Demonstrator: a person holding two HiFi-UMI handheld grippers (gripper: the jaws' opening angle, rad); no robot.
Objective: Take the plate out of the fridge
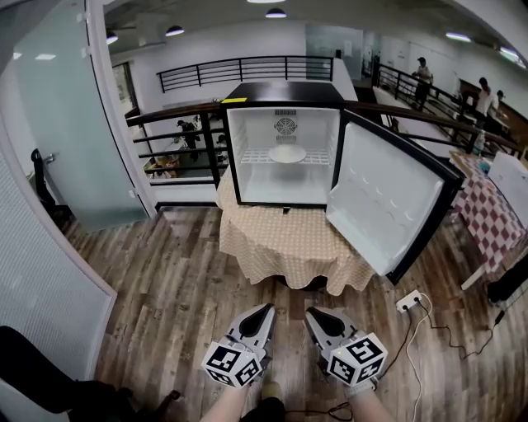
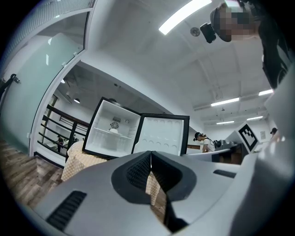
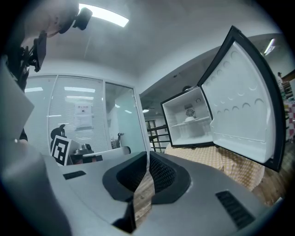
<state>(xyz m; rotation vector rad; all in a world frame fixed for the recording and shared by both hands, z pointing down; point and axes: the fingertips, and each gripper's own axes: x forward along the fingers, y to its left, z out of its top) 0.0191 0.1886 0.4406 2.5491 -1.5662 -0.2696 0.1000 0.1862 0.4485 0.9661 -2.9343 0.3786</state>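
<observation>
The plate (image 1: 286, 153) lay flat on the shelf (image 1: 254, 157) inside the open fridge (image 1: 285, 92), far ahead. The left gripper (image 1: 266, 311) and right gripper (image 1: 313, 315) hung side by side, well apart from it, jaws closed on nothing. Neither seemed clearly nearer.

One fridge (image 1: 285, 93), one plate (image 1: 287, 153), one table (image 1: 285, 241), two tools (left tool (image 1: 267, 311), right tool (image 1: 312, 314)).

Wood-plank floor (image 1: 165, 288), frosted glass partition (image 1: 58, 132), black railing (image 1: 247, 70), round ceiling lights (image 1: 276, 13).
</observation>
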